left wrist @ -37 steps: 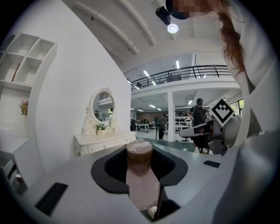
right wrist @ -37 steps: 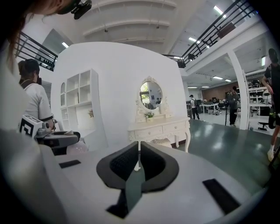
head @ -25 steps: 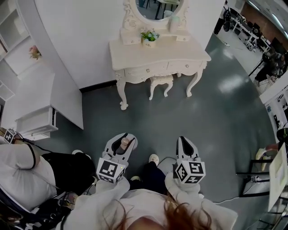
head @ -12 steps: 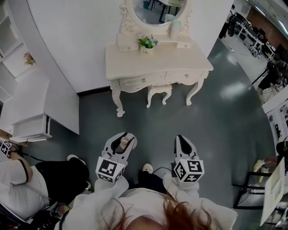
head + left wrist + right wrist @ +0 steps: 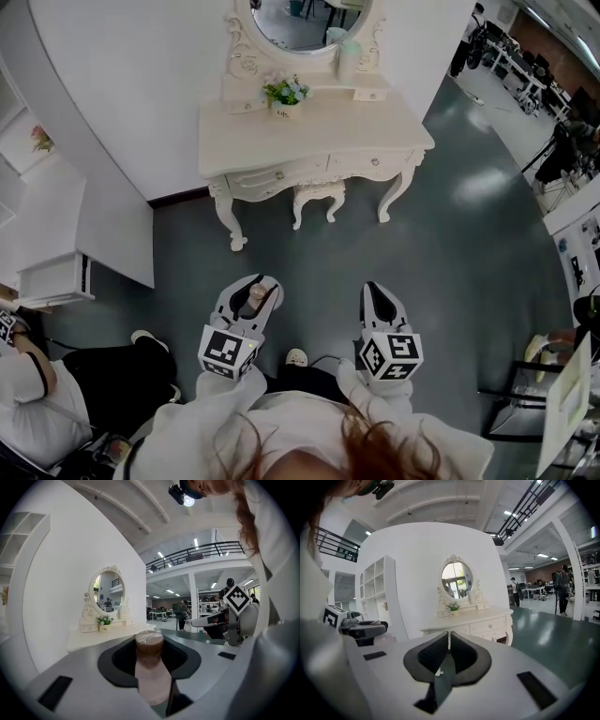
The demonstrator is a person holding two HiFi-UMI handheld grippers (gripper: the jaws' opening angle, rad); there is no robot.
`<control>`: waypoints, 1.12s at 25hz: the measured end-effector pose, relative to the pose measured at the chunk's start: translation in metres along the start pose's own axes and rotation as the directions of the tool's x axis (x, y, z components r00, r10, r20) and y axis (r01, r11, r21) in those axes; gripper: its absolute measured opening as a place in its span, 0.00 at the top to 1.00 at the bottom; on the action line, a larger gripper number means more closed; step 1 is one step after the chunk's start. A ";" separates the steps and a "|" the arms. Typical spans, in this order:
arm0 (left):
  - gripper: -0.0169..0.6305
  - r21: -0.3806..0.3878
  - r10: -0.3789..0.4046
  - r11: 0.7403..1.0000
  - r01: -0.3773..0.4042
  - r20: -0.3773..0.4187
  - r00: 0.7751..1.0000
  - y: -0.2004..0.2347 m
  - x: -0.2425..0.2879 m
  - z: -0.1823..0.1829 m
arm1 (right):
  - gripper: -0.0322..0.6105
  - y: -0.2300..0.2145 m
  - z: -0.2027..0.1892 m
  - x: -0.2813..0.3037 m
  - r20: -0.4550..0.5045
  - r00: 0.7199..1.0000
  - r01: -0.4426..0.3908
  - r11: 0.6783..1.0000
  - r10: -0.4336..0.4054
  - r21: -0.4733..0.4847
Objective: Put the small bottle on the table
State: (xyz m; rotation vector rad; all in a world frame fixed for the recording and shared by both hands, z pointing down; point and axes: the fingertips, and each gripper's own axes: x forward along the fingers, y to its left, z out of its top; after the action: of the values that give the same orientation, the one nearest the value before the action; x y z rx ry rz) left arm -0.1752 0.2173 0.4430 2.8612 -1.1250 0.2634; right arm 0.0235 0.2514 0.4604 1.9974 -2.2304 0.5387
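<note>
A small pale pink bottle (image 5: 151, 667) with a brown cap stands upright between the jaws of my left gripper (image 5: 255, 292), which is shut on it; the bottle (image 5: 257, 298) also shows in the head view. My right gripper (image 5: 379, 298) is shut with nothing in it, its jaw tips meeting in the right gripper view (image 5: 448, 637). Both grippers hang over the grey-green floor, well short of the cream dressing table (image 5: 375, 127) ahead. The same table (image 5: 89, 638) appears far off in the left gripper view and nearer (image 5: 487, 617) in the right gripper view.
On the table stand an oval mirror (image 5: 305, 21), a small flower pot (image 5: 284, 97) and a pale bottle (image 5: 348, 60). A stool (image 5: 317, 199) sits under it. A curved white wall and shelf unit (image 5: 66, 272) lie left, a seated person (image 5: 37, 394) lower left, a rack (image 5: 553, 394) right.
The dressing table has come lower and larger in the head view, so I have moved toward it. Both grippers keep their pose, the left still gripping the bottle.
</note>
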 end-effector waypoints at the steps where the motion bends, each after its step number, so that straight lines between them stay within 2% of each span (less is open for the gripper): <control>1: 0.76 0.001 0.003 1.000 -0.003 0.000 1.000 -0.001 0.004 0.000 | 0.89 -0.004 0.000 0.002 -0.002 1.000 -0.003 1.000 0.003 0.000; 16: 0.76 -0.002 0.010 1.000 -0.010 -0.036 0.999 -0.007 0.022 -0.011 | 0.89 -0.014 -0.019 0.013 -0.043 0.998 -0.035 0.999 0.036 0.034; 28: 0.76 0.008 -0.061 0.998 0.061 -0.002 0.998 0.028 0.109 0.011 | 0.89 -0.057 0.014 0.073 -0.020 0.999 0.028 0.999 -0.027 0.043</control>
State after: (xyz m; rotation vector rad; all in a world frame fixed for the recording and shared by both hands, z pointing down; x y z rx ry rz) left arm -0.1140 0.1228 0.4515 2.8961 -1.0362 0.2676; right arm 0.0717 0.1737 0.4811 2.0309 -2.1957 0.6062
